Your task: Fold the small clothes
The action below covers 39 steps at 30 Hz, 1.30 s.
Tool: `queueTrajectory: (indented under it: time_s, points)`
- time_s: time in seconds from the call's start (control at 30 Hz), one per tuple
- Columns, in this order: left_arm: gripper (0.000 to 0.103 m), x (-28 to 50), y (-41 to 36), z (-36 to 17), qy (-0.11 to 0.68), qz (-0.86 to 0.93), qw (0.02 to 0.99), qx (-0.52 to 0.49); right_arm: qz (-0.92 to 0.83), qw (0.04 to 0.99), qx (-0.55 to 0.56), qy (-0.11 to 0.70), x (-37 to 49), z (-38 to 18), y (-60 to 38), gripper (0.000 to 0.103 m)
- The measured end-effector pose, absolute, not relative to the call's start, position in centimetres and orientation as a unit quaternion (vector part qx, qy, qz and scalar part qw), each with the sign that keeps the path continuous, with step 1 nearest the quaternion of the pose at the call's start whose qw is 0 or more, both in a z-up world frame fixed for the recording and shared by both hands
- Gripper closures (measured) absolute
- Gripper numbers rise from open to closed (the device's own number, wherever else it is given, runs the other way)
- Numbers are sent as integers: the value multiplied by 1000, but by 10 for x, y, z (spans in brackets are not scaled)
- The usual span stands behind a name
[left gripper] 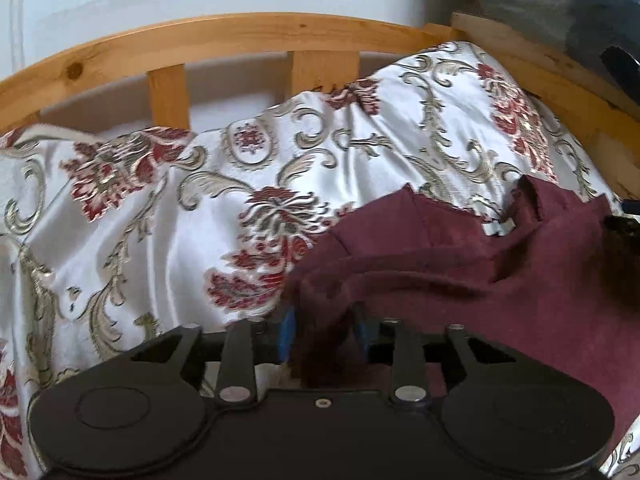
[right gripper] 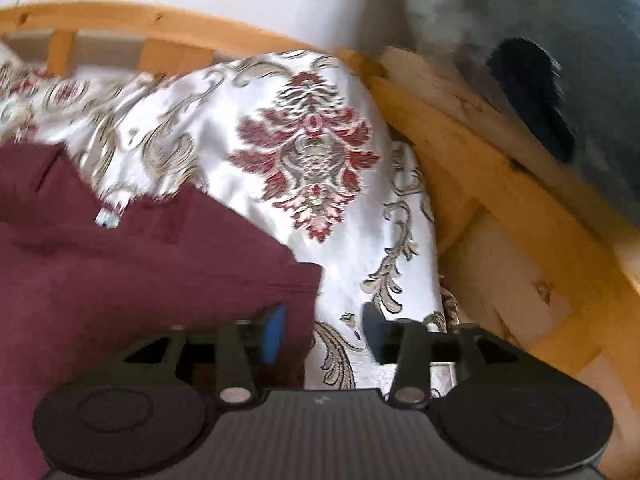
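Maroon garment (left gripper: 500, 272) spread on a floral bedspread (left gripper: 160, 216) beside a wooden bed frame (left gripper: 240, 32), left gripper (left gripper: 326, 330) parted around a bunched corner, apparently unpressed, right gripper (right gripper: 320, 332) parted over the garment's edge, nothing clamped

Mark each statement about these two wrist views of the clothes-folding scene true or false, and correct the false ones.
1. The garment is dark red. True.
2. The garment lies on a plain blue sheet. False: it lies on a white bedspread with a red and gold floral pattern.
3. A wooden bed frame runs behind the bedspread. True.
4. The right gripper is clamped shut on the garment. False: its jaws stand apart, with the garment's edge beside one blue pad.
5. The left gripper has garment fabric between its fingers. True.
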<state>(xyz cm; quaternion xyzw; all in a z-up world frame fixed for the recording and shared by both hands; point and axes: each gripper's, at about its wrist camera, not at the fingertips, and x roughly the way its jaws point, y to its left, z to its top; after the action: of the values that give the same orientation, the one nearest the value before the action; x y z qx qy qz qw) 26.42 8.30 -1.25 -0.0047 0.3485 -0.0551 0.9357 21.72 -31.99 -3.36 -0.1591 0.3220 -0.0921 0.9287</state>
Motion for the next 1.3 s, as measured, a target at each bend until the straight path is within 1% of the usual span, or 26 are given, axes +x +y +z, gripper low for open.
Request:
queueTrajectory:
  time_s: [0.03,0.07,0.1,0.13,0.17,0.27,0.3,0.33,0.37,0.5,0.6,0.8,0.83,0.93,1.07,1.3]
  points:
    - [56,263,85,-11,347,-51,936,-7,-97,931,-149,320,214,-32,-323,43]
    - [44,263,87,-10,346,-49,937,-9,-100,933,-137,317,209,-31,-325,37]
    - [37,262,89,-9,343,-46,938,-12,-100,935,-127,314,203,-29,-327,33]
    - [26,260,90,-8,339,-42,940,-15,-102,937,-121,311,196,-29,-328,23]
    - [20,259,90,-7,335,-40,941,-16,-105,938,-119,307,189,-29,-328,14]
    - [18,259,85,-11,338,-35,940,-7,-113,941,-115,298,161,-33,-325,5]
    - [17,260,83,-14,342,-31,939,0,-116,941,-116,295,153,-35,-323,4]
    - [14,260,81,-17,344,-27,938,6,-123,942,-118,290,144,-38,-322,1]
    - [12,260,80,-21,347,-21,937,13,-134,942,-121,283,136,-42,-319,0]
    - [11,262,77,-37,363,-3,931,32,-166,938,-141,271,116,-59,-312,0]
    - [11,264,79,-45,373,7,928,27,-176,940,-143,255,110,-63,-308,0]
    - [8,257,82,-40,363,20,932,13,-183,945,-141,230,94,-54,-303,0]
    - [6,255,82,-38,361,22,932,10,-183,946,-140,229,89,-53,-302,0]
    - [1,243,85,-32,354,11,935,-17,-179,948,-134,228,76,-51,-300,0]
    - [1,223,85,-31,372,-33,927,-42,-179,952,-106,226,58,-49,-295,0]
    - [1,175,72,-24,397,-60,915,-35,-178,955,-68,230,37,-52,-277,0]
